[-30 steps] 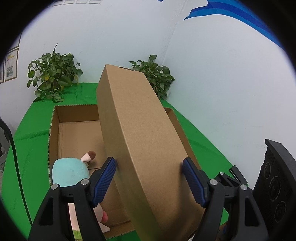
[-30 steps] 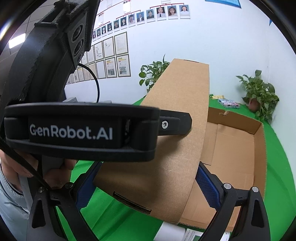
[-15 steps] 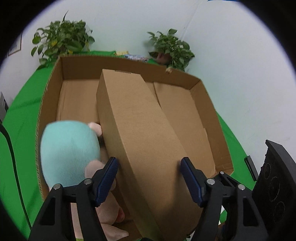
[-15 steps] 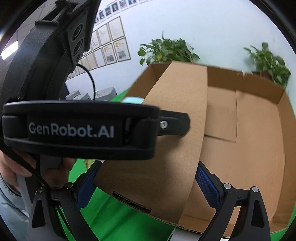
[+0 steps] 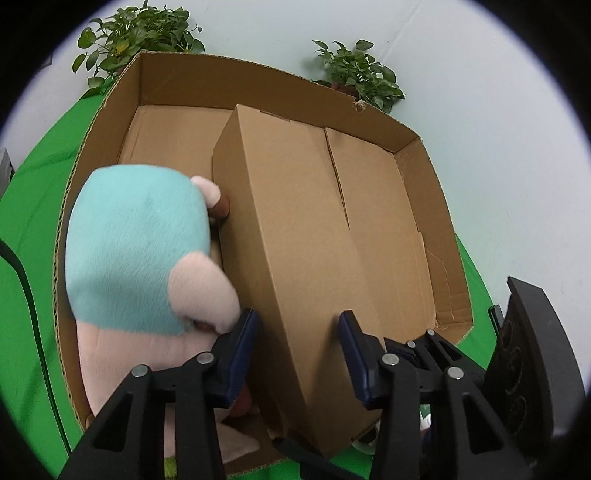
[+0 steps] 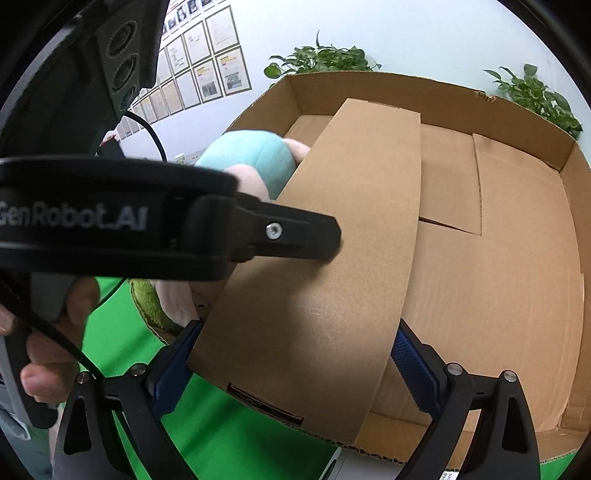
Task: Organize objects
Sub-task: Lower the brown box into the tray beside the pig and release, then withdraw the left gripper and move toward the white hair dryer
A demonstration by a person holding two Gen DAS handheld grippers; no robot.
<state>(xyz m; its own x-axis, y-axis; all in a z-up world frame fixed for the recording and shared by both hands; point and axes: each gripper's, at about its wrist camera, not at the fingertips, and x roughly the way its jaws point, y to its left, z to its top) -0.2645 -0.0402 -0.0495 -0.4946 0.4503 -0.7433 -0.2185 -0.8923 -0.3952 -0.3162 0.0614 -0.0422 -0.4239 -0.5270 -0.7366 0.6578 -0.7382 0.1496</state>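
Inside one large open cardboard tray, set on a green-covered desk, lie two things: one long closed cardboard box and one plush toy with a teal head and pink body. The long box runs lengthwise through the tray's middle, its near end overhanging the near rim; the plush toy fills the tray's left part and touches the box's left side. Two tools grip the box's near end. The left tool straddles the narrow top face, its jaws closing with the box between them; whether its blue pads already press the cardboard cannot be told. The right tool holds the box across its broad face, one blue pad against each edge. In the right wrist view the left tool's black finger crosses in front of the box and hides part of the plush toy, and a hand grips its handle. Two potted plants stand behind the tray against a pale wall; framed papers hang on the left.
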